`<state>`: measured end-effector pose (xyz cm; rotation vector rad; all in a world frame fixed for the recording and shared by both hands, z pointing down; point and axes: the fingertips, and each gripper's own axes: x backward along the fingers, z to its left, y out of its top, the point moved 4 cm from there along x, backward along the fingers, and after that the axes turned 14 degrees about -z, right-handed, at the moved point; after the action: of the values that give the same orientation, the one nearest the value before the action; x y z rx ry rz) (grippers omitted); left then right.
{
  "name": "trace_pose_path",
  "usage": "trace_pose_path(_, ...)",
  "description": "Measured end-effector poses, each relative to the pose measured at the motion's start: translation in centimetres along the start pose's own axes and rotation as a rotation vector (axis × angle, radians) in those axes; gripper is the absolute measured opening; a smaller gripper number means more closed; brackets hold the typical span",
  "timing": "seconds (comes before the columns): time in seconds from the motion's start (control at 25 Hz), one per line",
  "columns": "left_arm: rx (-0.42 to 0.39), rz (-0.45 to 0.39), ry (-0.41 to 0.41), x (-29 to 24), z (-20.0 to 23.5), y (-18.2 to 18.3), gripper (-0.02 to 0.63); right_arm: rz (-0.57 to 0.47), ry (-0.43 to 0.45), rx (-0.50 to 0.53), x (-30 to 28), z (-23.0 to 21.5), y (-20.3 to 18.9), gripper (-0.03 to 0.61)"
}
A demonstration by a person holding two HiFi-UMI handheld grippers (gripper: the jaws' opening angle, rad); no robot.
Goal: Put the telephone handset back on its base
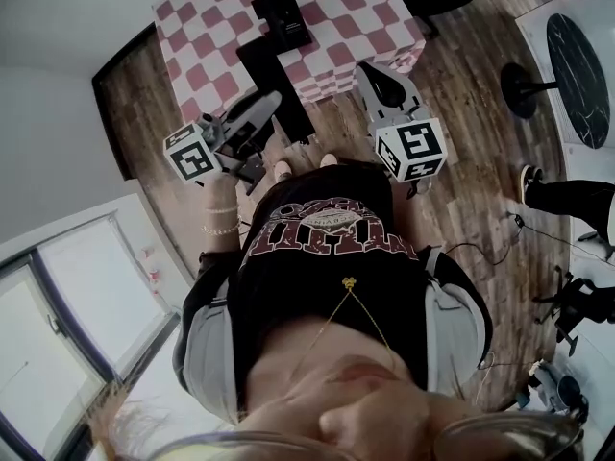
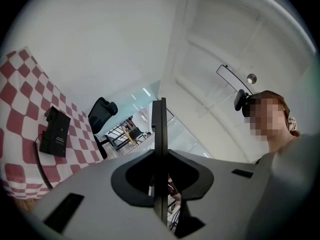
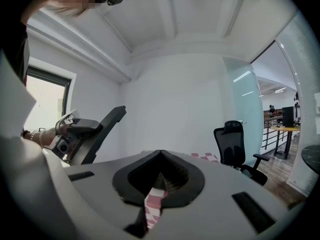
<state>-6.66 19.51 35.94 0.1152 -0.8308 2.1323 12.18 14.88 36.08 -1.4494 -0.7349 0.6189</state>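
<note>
First, both grippers should be opened – the left gripper (image 2: 159,106) is shut on nothing, the right gripper (image 3: 159,156) seemingly likewise – then brought to the telephone (image 1: 282,17) at upper centre on the checked table (image 1: 356,8), its handset indistinguishable from the base.

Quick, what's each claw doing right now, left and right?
Left claw: closed, jaws pressed together, holding nothing.
Right claw: holding nothing; whether it is open or closed cannot be told.
</note>
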Motion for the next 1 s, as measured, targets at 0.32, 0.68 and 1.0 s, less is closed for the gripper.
trace_pose_path(0.32, -0.014, -0.034, 0.015, -0.8, -0.3, -1.7, 0.080, 0.018, 0.061, -0.008, 0.5, -0.8, -0.5, 0.014)
trace_pose_path(0.68, 0.002, -0.038, 0.019, -0.7, 0.3, -1.5, 0.080, 0.039, 0.085, -0.007, -0.2, -0.5, -1.1, 0.014)
trace_pose_path(1.0, 0.033, -0.014, -0.007, -2.1, 2.2, 1.0, 0.080, 0.046, 0.060, 0.012, -3.0, -0.9, -0.8, 0.014)
